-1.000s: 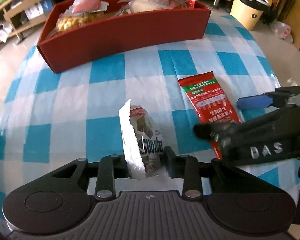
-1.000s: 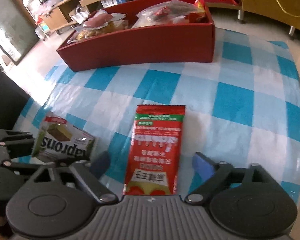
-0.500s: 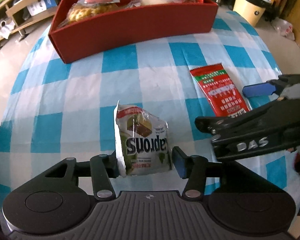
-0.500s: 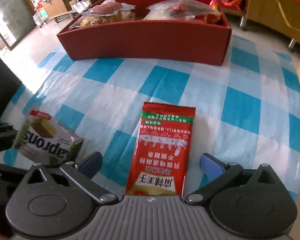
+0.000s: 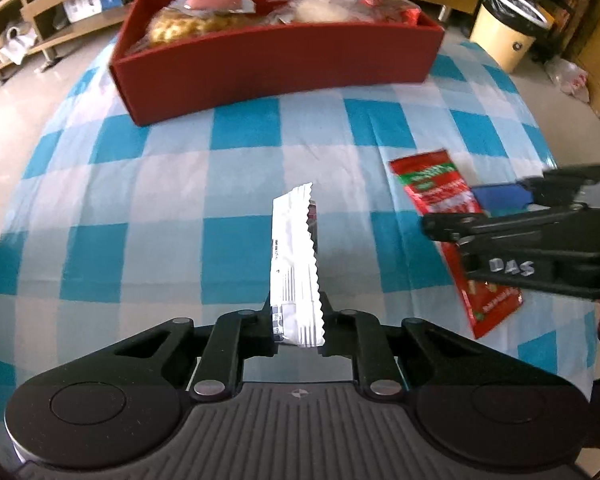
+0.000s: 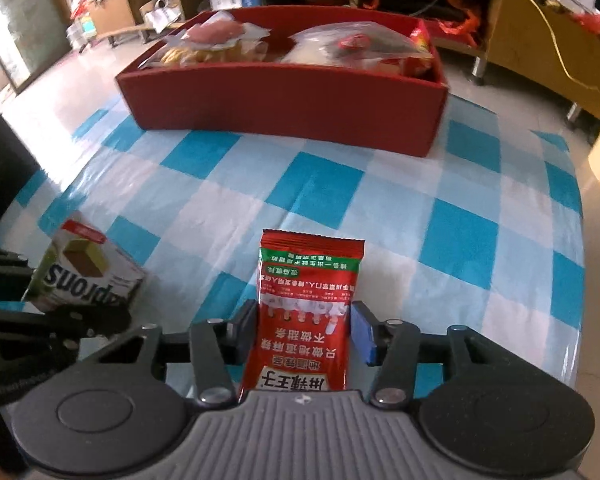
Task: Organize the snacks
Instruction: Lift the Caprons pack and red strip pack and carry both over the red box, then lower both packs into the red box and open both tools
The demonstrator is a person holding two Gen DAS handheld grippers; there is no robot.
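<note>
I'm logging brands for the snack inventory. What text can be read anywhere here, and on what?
"aprons", upside down, first letter hidden: green wafer packet.
"DAS": body of the right hand-held gripper.
Red snack sachet: large Chinese characters, upside down; its small print is too small to read.
Wafer packet's white back: print too small.

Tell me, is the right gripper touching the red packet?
Touching. The right wrist view shows the right gripper closing, its pads against both sides of the red packet.

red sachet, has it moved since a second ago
No. In the right wrist view the red sachet lies on the same tablecloth squares; only the closing jaws now flank it.
</note>
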